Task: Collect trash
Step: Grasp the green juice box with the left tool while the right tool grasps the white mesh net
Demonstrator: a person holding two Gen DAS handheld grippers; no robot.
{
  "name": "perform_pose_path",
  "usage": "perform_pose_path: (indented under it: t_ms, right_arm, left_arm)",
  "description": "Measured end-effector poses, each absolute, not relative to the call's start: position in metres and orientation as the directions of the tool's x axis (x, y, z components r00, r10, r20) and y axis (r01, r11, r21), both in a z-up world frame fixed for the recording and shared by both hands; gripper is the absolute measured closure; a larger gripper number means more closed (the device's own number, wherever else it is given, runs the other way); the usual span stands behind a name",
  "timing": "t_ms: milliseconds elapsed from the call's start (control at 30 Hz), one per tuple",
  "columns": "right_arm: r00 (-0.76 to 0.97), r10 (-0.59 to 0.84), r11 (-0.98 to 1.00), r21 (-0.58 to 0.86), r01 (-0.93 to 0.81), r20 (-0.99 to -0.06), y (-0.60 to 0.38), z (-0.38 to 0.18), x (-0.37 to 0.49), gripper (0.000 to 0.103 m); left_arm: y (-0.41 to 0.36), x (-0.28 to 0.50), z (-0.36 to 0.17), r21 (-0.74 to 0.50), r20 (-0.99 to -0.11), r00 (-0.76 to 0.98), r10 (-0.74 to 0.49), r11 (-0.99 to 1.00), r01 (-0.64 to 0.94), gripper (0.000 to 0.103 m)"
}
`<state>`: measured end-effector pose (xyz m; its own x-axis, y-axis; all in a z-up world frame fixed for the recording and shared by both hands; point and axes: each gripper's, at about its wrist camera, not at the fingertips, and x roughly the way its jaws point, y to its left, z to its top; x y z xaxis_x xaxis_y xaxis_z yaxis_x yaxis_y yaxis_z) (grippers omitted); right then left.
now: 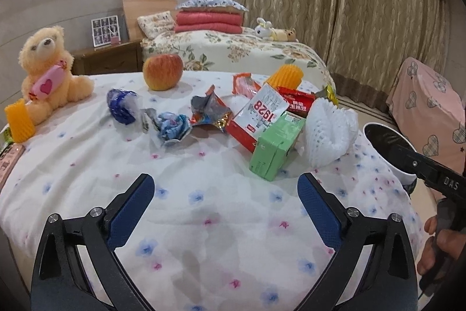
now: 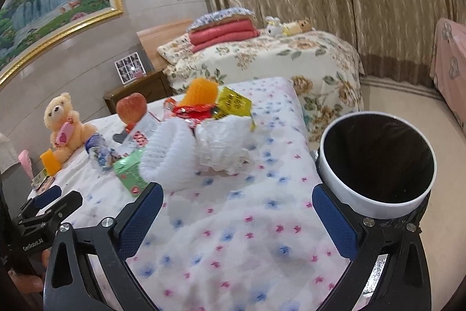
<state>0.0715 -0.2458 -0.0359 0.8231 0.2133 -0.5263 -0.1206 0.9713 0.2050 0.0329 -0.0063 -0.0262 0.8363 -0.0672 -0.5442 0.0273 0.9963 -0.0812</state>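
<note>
Trash lies on a floral bedspread [image 1: 204,194]: a green carton [image 1: 275,147], a red and white box [image 1: 257,115], white foam netting [image 1: 330,130], crumpled wrappers [image 1: 209,110], a blue wrapper [image 1: 122,105] and a red packet [image 1: 297,104]. A white bin with a black liner [image 2: 375,159] stands beside the bed's right edge. My left gripper [image 1: 225,194] is open and empty above the spread, short of the carton. My right gripper [image 2: 237,203] is open and empty, its right finger next to the bin. The netting [image 2: 171,153] and crumpled white plastic [image 2: 224,145] lie ahead of it.
A teddy bear [image 1: 49,69], an apple [image 1: 163,72] and orange foam sleeves [image 1: 20,121] sit at the spread's far side. A second bed [image 1: 238,51], a nightstand [image 1: 107,60], curtains and a pink covered piece [image 1: 428,107] stand behind.
</note>
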Motion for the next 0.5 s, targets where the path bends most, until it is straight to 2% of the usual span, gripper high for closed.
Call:
perform_pose_path:
  t_ms: [200, 367, 500]
  right_arm:
    - [0.783, 0.257, 0.958, 0.256, -0.129, -0.566, -0.251, -0.042, 0.092, 0.019]
    - [0.765, 0.29, 0.948, 0.282, -0.148, -0.575, -0.25, -0.041, 0.108, 0.022]
    - [0.751, 0.313, 0.942, 0.291, -0.167, -0.581, -0.247, -0.04, 0.118, 0.029]
  left_arm:
    - [-0.015, 0.056, -0.028, -0.092, -0.58, 0.809, -0.1, 0.994, 0.057, 0.009]
    - [-0.023, 0.075, -0.031, -0.088, -0.604, 0.788, -0.12, 0.993, 0.083, 0.014]
    - [-0.026, 0.086, -0.035, -0.095, -0.622, 0.772, -0.132, 0.991, 0.093, 0.017]
